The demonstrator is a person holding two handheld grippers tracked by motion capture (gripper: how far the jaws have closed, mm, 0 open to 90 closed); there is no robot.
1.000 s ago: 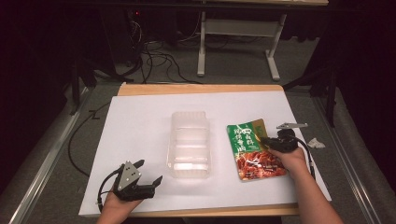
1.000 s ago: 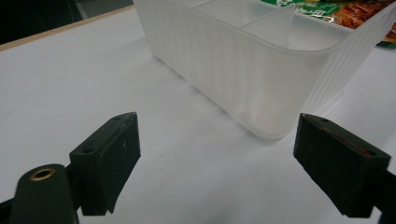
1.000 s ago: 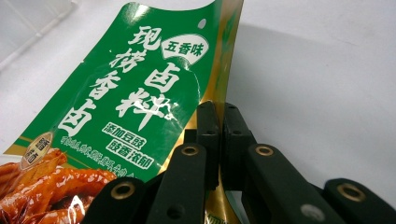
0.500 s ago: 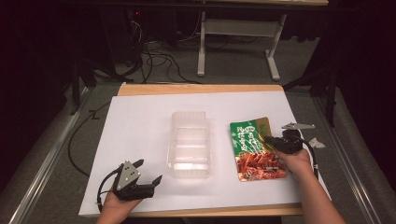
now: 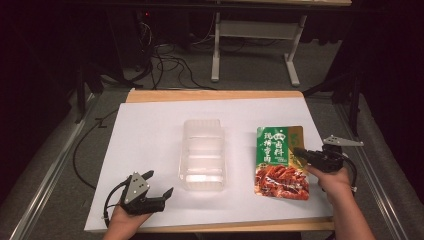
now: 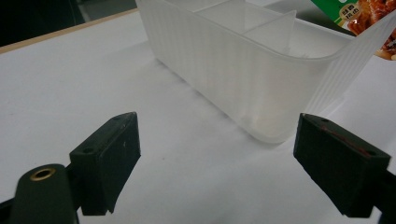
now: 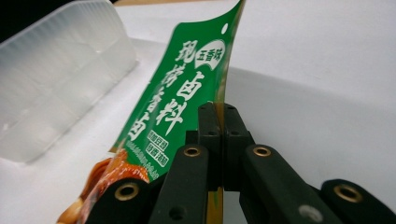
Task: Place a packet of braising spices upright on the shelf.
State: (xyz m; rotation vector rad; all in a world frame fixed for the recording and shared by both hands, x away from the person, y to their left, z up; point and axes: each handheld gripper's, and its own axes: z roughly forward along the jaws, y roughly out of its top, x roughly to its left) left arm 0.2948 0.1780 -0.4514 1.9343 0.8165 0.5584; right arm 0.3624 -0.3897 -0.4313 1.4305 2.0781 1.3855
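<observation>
"五香味", "卤料" on green packet (image 7: 187, 88)

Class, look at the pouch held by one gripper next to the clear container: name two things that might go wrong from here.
1. The right gripper pinches only the edge of the seasoning pouch, so it may slip or swing.
2. The light plastic container sits unheld on the white sheet; the open left gripper is apart from it, so a bump might shift it.

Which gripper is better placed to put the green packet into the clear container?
Right. The right gripper is shut on the green packet, beside the clear container. The left gripper is open and holds nothing.
</observation>
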